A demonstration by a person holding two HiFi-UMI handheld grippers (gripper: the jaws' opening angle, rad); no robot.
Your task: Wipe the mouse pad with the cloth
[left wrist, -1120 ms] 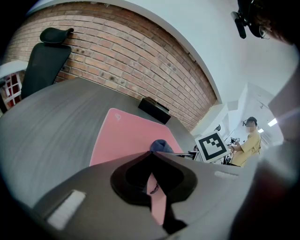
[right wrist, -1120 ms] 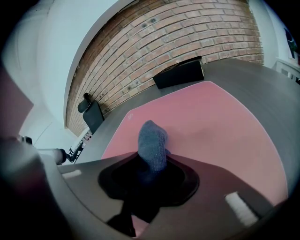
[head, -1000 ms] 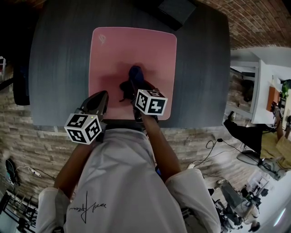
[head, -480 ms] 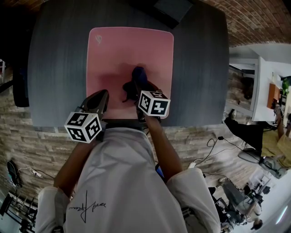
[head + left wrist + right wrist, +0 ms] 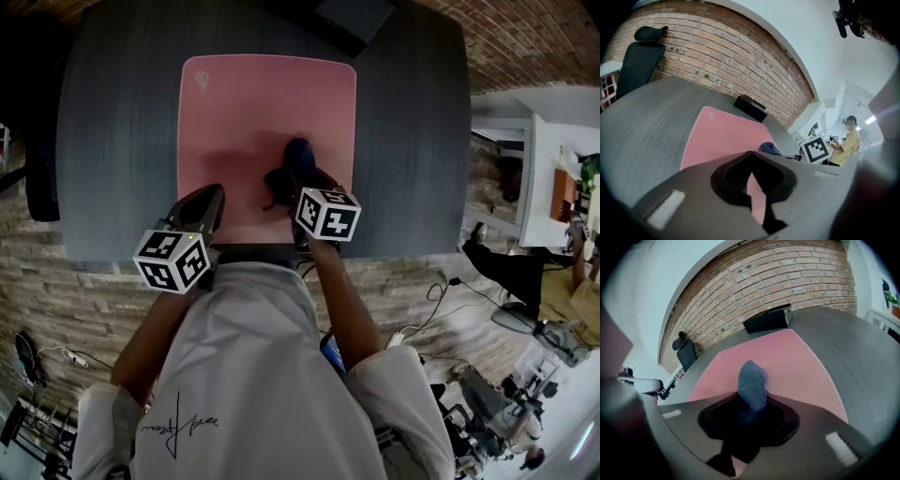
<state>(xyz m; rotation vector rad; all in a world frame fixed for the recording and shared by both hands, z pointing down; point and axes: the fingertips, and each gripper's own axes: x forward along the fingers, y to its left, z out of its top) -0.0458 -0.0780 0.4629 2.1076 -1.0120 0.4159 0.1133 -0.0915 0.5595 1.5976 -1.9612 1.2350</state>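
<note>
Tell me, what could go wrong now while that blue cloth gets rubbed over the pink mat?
1. The cloth sits bunched in the right gripper, so it might slip out under rubbing.
2. The left gripper is shut and empty at the near edge of the mouse pad. Whether it pins the pad is unclear, so the pad may slide on the table.

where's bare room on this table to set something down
Bare table flanks the mouse pad left and right. The pad's far half, short of the black box, is free. Crowded: its near edge, with left tool, right tool and cloth.
</note>
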